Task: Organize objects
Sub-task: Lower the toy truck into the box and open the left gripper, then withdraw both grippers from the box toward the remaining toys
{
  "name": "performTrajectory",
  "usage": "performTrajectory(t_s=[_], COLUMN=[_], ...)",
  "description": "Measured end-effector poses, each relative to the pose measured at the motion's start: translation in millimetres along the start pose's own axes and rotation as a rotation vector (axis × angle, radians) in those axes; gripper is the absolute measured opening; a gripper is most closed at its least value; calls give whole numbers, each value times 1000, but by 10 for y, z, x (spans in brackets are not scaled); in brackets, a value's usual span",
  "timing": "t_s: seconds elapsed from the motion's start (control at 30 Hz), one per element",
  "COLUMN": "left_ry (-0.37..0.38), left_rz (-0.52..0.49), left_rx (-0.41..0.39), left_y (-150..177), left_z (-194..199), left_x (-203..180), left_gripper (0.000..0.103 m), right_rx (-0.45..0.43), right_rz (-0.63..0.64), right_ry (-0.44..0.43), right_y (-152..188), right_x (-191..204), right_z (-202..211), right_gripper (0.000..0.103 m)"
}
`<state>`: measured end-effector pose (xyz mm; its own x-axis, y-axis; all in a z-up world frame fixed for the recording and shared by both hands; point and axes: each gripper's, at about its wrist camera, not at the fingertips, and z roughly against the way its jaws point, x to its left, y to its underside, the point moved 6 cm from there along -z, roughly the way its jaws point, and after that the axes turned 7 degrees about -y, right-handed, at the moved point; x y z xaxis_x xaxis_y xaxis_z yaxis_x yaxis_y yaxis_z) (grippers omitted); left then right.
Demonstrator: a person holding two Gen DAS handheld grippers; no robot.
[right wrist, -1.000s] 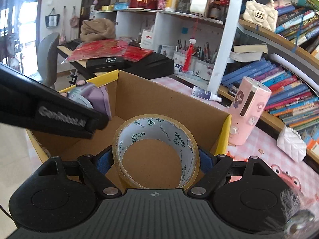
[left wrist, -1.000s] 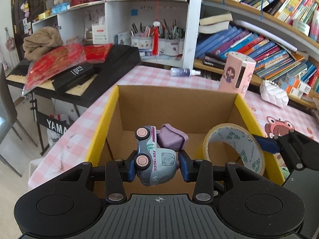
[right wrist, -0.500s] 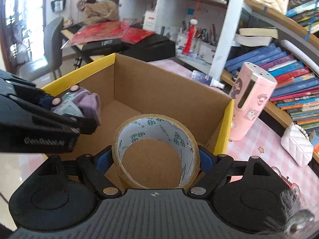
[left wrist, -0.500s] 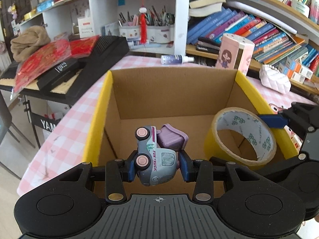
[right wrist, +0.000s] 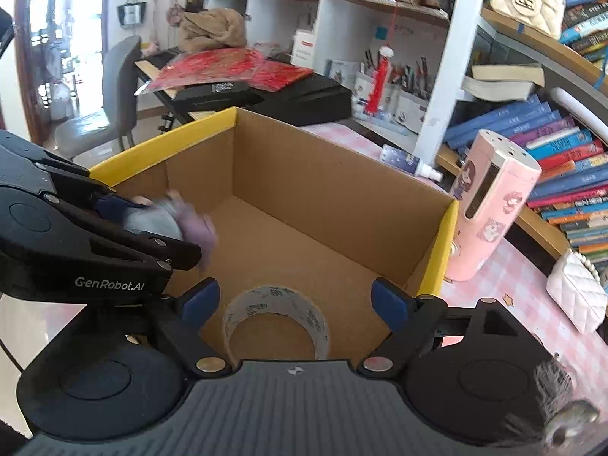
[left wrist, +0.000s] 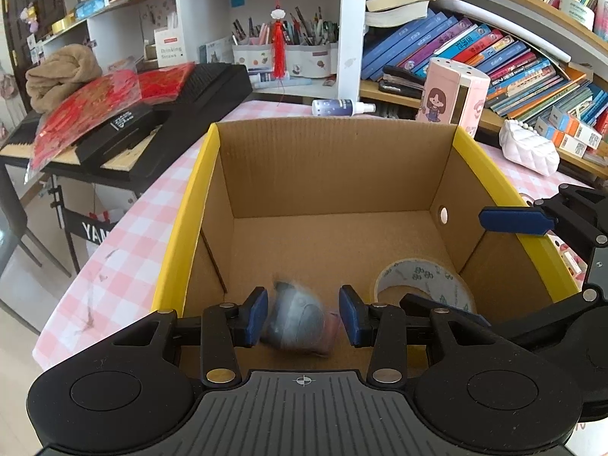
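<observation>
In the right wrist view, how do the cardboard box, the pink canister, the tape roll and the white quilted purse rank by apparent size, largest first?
1. cardboard box
2. pink canister
3. tape roll, partly hidden and nearer the camera, so unsure against the canister
4. white quilted purse

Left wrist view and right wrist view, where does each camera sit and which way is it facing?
Left wrist: on the left hand-held gripper, facing down into the cardboard box; its two fingers show, a blurred toy truck between them.
Right wrist: on the right hand-held gripper, facing into the same box; its open fingers show, above the tape roll.
Shared: box, truck, tape roll.
</observation>
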<state>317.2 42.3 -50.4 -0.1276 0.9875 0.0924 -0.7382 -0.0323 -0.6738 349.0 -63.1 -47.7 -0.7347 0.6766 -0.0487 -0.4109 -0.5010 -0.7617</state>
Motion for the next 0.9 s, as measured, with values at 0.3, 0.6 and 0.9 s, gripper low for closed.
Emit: performTrajectory(t_s=[0.3,0.6,0.9], left_ry=[-36,-13,-30], left_rz=[32,100,122], left_rx=[-101,-255,-296], left_y=[-27,-29,323], left_z=[253,843,1202], left_x=[94,304,517], left_gripper=[75,85,89], right_rx=[-37,-162,-216], right_rz=[20,-115,-250], right_ry=[101,196,296], right_y=[-30,-65,145], right_x=[49,138,412], right_z=[105,576,1074], right_gripper=[92,92,94])
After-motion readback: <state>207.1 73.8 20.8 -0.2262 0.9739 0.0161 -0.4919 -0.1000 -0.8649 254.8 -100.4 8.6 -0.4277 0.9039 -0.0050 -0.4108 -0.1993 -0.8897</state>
